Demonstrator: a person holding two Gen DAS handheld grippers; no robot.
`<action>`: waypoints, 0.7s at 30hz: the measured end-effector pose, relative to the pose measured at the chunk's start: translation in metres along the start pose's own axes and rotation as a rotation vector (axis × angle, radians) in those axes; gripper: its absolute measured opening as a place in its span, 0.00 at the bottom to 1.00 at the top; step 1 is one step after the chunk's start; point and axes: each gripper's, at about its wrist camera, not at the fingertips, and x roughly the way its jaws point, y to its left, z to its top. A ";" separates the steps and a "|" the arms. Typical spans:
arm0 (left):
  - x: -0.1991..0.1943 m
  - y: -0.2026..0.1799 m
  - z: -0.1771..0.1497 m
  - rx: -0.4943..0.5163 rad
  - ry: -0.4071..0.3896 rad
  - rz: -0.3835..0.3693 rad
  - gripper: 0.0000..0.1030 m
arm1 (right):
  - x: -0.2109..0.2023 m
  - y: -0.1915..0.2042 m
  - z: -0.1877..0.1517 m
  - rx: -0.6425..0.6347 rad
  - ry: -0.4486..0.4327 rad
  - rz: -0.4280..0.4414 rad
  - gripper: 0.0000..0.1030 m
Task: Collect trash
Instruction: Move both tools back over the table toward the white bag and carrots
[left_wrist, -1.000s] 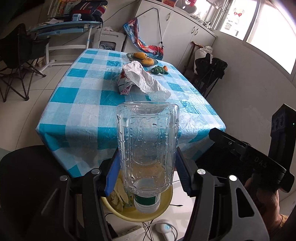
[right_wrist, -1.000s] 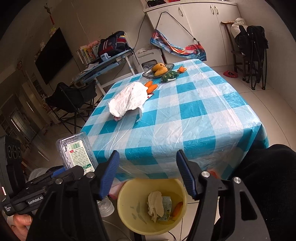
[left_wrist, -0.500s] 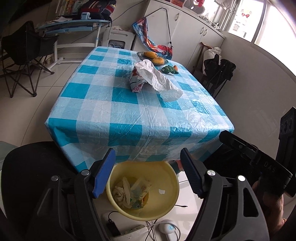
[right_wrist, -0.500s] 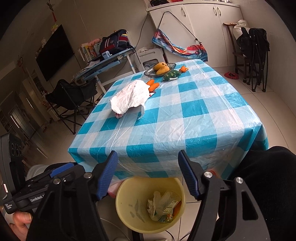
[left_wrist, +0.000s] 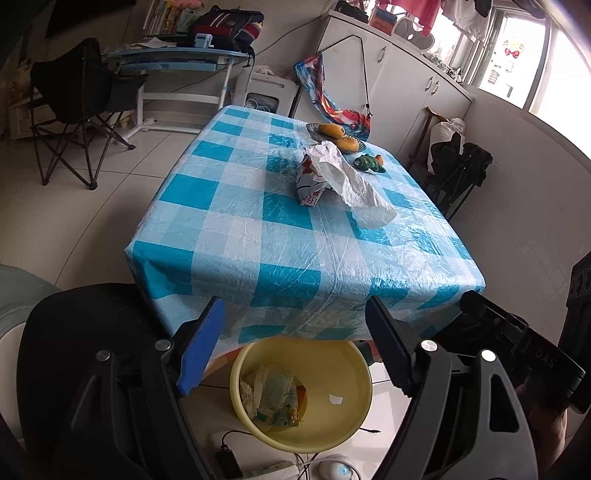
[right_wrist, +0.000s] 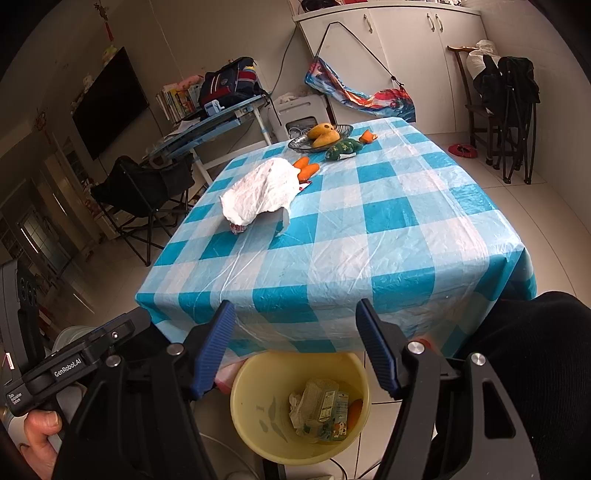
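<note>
A yellow trash basin (left_wrist: 354, 373) stands on the floor below the table's near edge, with crumpled wrappers and a clear bottle in it; it also shows in the right wrist view (right_wrist: 258, 398). My left gripper (left_wrist: 295, 347) is open and empty above the basin. My right gripper (right_wrist: 295, 347) is open and empty above it too. A white plastic bag (left_wrist: 343, 177) lies over a printed snack packet (left_wrist: 308, 184) in the middle of the blue checked table (left_wrist: 236, 221); the bag also shows in the right wrist view (right_wrist: 262, 192).
A plate of mangoes (left_wrist: 336, 136), a green toy (left_wrist: 369, 162) and carrots (right_wrist: 308, 166) lie at the far end. A black office chair (left_wrist: 85, 332) stands near left. A power strip and cables (left_wrist: 266, 469) lie on the floor. A folding chair (left_wrist: 74, 107) stands far left.
My left gripper opened and let go of the clear plastic bottle, which dropped into the basin. Both grippers have since drawn back and tilted up a little.
</note>
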 end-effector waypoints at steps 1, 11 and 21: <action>0.000 0.001 0.000 -0.001 -0.002 0.003 0.73 | 0.000 0.000 0.000 0.000 0.001 0.000 0.64; -0.001 0.008 0.002 -0.025 -0.023 0.031 0.73 | 0.001 0.002 0.000 -0.003 -0.001 0.000 0.64; 0.000 0.020 0.012 -0.051 -0.076 0.082 0.73 | 0.001 0.012 0.002 -0.059 -0.014 -0.007 0.64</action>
